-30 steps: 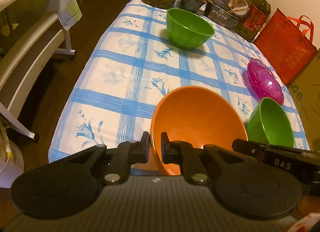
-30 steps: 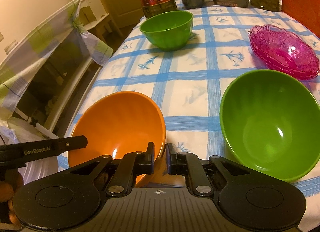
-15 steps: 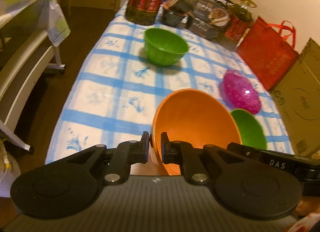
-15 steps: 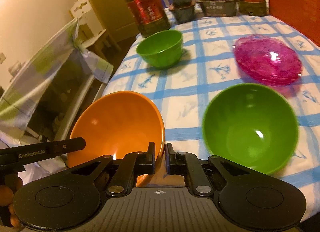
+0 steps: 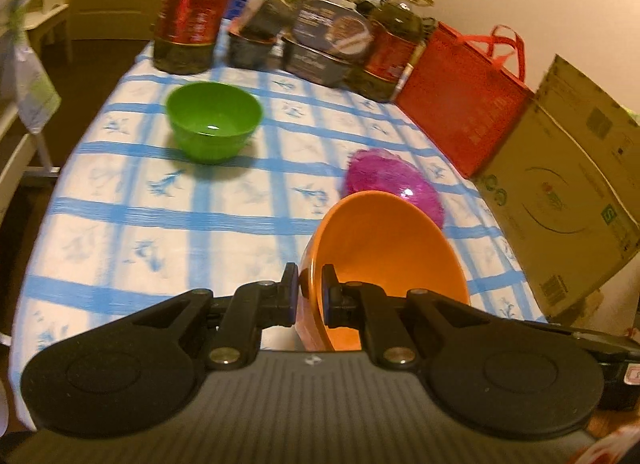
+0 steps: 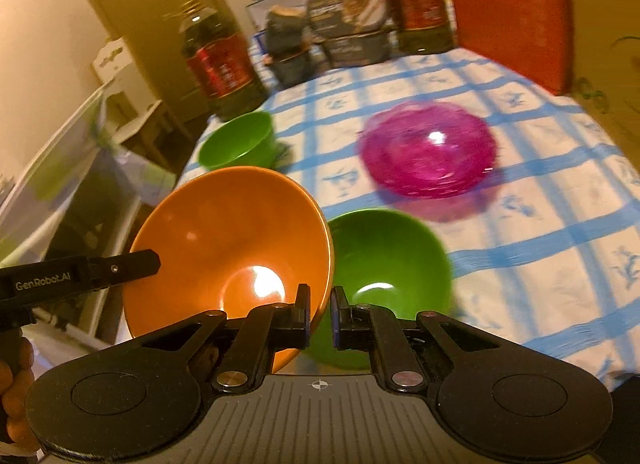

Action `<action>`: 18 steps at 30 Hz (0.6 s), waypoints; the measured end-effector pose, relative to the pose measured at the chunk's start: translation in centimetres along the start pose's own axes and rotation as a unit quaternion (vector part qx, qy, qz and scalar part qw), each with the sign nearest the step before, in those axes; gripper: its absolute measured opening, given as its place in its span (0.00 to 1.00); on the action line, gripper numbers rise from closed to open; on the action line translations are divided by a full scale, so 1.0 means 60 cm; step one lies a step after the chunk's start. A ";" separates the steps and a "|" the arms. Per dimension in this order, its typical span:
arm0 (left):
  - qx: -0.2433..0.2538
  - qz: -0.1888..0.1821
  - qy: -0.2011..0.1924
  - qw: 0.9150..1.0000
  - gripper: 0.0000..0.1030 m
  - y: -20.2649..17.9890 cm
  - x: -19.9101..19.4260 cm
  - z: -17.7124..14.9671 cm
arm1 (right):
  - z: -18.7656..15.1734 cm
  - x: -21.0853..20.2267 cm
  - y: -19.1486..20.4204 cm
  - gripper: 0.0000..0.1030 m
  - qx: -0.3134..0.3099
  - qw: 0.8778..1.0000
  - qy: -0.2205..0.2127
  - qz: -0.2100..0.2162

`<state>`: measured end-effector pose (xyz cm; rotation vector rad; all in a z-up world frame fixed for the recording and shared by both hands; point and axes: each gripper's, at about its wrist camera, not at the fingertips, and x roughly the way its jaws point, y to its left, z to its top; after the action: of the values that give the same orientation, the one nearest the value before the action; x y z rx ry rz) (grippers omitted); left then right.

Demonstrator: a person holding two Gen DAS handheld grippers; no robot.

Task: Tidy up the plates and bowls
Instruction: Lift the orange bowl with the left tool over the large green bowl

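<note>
Change: I am lifting the orange bowl (image 6: pixel 228 240) off the tabletop (image 5: pixel 120 224) | claws: left claw (image 5: pixel 310 296) and right claw (image 6: pixel 320 314) clenching its rim | place: above the large green bowl (image 6: pixel 392 260), 5 o'clock | meaning: I am nesting it there, I judge.

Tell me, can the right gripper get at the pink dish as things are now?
Probably not yet. The right gripper is shut on the orange bowl's rim, as is the left gripper, so its jaws are occupied. The pink dish itself lies uncovered on the table, beyond the near green bowl.
</note>
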<state>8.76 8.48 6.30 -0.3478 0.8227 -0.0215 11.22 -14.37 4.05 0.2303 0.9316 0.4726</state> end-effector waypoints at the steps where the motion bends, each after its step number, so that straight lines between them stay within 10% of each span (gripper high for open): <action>1: 0.001 -0.003 0.004 1.000 0.09 -0.008 0.011 0.001 | 0.003 -0.002 -0.010 0.10 0.003 1.000 0.000 -0.005; 18: 0.018 -0.004 0.049 0.999 0.09 -0.051 0.134 -0.005 | 0.012 0.052 -0.093 0.10 0.010 0.999 0.021 -0.047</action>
<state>14.40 4.27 1.33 -0.3176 0.9173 -0.0611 15.00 -17.74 0.05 0.1949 0.9844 0.3835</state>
